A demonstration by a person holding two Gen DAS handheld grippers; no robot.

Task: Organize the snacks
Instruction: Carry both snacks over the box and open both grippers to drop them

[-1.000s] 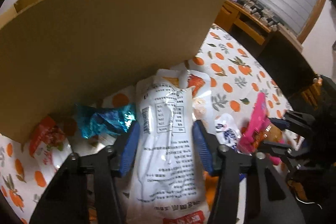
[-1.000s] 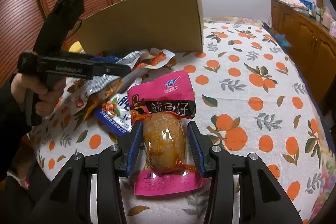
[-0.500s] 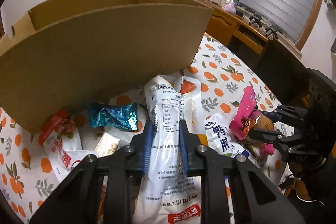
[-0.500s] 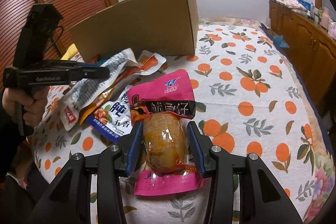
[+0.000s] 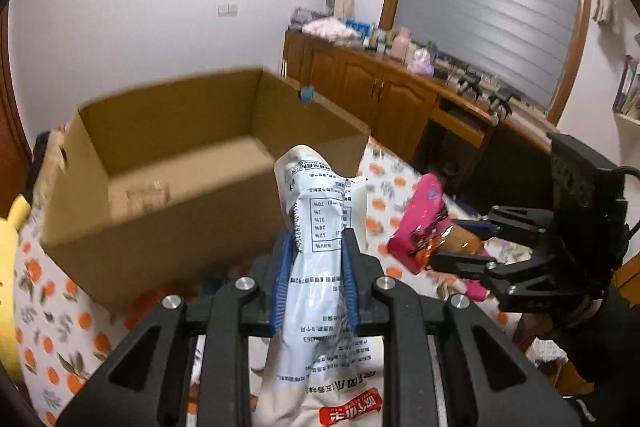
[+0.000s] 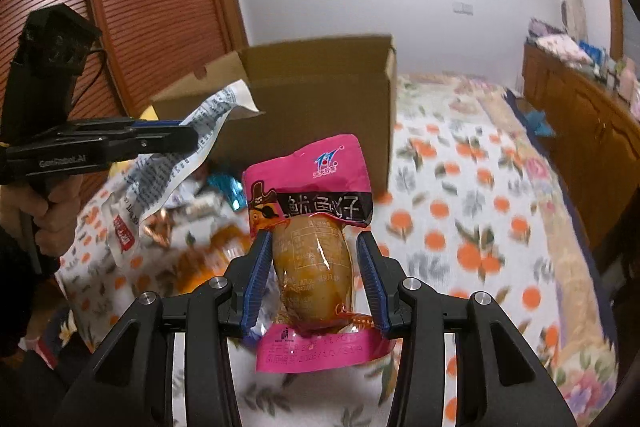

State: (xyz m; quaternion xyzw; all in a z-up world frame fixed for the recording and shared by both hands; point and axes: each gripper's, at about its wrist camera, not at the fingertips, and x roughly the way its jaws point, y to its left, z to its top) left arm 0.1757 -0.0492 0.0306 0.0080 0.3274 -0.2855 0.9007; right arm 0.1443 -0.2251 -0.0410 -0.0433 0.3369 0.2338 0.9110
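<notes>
My left gripper (image 5: 314, 263) pinches the white bag (image 5: 320, 227) tight, lifted before the box (image 5: 168, 163); my right gripper (image 6: 316, 267) clasps the pink pouch (image 6: 312, 223), raised off the tablecloth (image 6: 480, 227).

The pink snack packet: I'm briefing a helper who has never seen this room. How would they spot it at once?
Find the big open brown cardboard box on the orange-patterned cloth. In front of it, the right gripper holds a glossy pink plastic packet. Unlike the white printed bag beside it, it has a black band and a clear window showing a brown filling.
</notes>
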